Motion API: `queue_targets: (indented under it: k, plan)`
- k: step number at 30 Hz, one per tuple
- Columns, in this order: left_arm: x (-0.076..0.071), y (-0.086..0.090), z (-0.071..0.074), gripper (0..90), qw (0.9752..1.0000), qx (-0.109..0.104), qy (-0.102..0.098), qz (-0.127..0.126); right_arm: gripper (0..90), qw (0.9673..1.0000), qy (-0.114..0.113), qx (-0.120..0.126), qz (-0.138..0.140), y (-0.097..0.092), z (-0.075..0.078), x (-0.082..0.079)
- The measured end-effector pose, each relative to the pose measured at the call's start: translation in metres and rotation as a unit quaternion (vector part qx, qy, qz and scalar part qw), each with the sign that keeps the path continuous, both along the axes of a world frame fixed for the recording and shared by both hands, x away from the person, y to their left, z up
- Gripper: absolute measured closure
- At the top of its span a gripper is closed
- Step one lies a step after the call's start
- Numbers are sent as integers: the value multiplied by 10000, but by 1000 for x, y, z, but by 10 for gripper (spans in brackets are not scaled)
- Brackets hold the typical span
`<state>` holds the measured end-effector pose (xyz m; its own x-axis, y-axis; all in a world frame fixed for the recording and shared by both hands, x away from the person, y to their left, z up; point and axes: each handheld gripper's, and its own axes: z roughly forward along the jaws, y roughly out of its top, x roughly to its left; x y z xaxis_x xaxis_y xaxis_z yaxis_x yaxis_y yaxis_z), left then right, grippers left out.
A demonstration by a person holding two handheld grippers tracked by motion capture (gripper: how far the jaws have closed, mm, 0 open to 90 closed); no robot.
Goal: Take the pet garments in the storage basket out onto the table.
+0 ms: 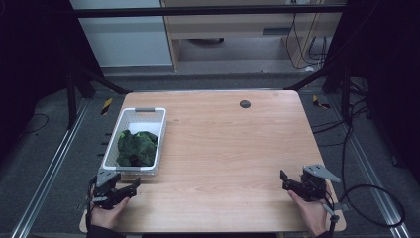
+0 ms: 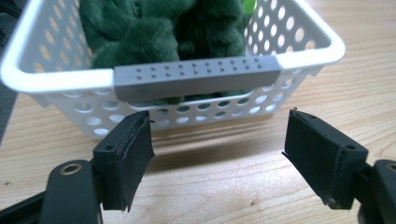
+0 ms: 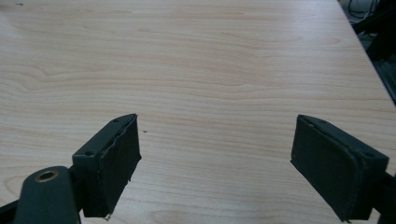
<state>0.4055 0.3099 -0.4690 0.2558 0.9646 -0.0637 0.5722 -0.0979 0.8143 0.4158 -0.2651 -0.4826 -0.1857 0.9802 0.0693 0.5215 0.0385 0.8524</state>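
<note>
A white perforated basket (image 1: 159, 130) with grey handles stands on the left side of the wooden table, holding a dark green plush cloth (image 1: 136, 148). My left gripper (image 1: 130, 187) rests at the table's front left corner, open and empty, just short of the basket's near end. In the left gripper view the basket's grey handle (image 2: 196, 77) and the green cloth (image 2: 140, 28) lie straight ahead of the open left gripper (image 2: 219, 144). My right gripper (image 1: 287, 181) sits near the front right corner. Its jaws stand wide apart over bare wood, as the right gripper (image 3: 217, 161) view shows.
A small dark round grommet (image 1: 244, 103) is set into the table (image 1: 233, 148) near its far edge. Cables (image 1: 376, 198) trail off the right side onto the floor. Black frame struts stand beyond the table's far corners.
</note>
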Motion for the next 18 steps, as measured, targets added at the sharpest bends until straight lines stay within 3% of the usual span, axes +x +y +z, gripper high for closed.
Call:
queue_targets:
  k: [18]
  plan:
    - [-9,5,19,203,9998,-160,-136,51,151,9994,92,-117,317,12,-4,-1]
